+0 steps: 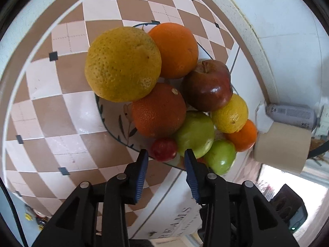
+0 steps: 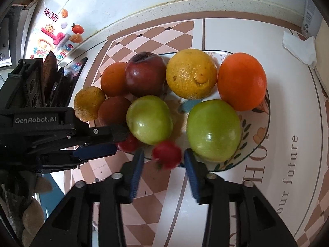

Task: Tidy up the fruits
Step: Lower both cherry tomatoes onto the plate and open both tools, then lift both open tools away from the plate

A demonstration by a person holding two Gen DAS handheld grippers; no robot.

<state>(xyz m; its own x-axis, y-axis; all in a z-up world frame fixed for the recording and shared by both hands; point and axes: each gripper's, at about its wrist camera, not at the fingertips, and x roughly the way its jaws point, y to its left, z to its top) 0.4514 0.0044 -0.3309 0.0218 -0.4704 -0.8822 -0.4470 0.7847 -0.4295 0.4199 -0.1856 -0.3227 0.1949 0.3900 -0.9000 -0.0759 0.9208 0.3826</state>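
**A:** Both grippers are over the plate point(image 2: 265, 121) now. The right gripper point(image 2: 162, 160) has its jaws partly open, and a small red fruit point(image 2: 167, 154) sits blurred between them; the pads don't look pressed on it, so I'd say nothing is held.

**B:** And the left gripper point(image 1: 166, 160)?

**A:** Jaws only a little apart, empty, with another small red fruit point(image 1: 164, 149) just ahead of the tips at the plate's near edge. From the right-hand view that gripper reaches in from the side, its tips beside the same little fruit.

**B:** How should they finish this step?

**A:** I'd judge they are setting the small fruits down. Best to draw each gripper straight back from the plate without brushing the green apples point(image 2: 213, 129), since round fruit heaped like this rolls easily. The big yellow citrus point(image 1: 123, 63) rests on top of the oranges point(image 1: 173, 50) and could tumble at a nudge. A dark red apple point(image 1: 207, 85) is wedged in the middle.

**B:** What's under it all?

**A:** The table is covered by a glossy mat of brown and pale checks point(image 1: 61, 103) with printed lettering. A white tiled wall point(image 2: 123, 2) with cartoon stickers point(image 2: 57, 37) runs behind, and a cardboard roll point(image 1: 282, 146) stands nearby.
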